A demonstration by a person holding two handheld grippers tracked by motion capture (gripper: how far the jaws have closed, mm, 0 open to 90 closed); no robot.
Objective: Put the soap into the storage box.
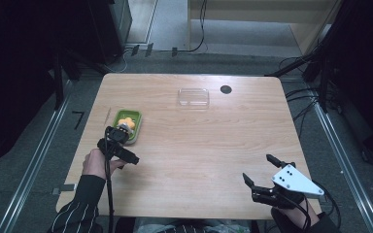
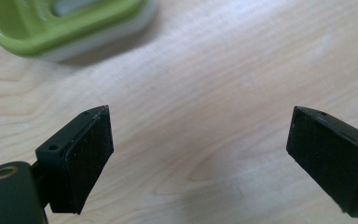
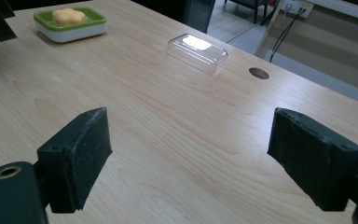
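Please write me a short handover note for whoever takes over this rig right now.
Left gripper: open, holding nothing, close beside the near end of the green tray at the table's left.
Right gripper: open and empty, over the near right part of the table, away from everything.
Things: the orange piece lies in the green tray. The clear lid lies by itself toward the far edge, near the round hole.
Done: nothing gripped yet.
Left: probably bringing the clear lid over to cover the tray, judging by its matching shape.
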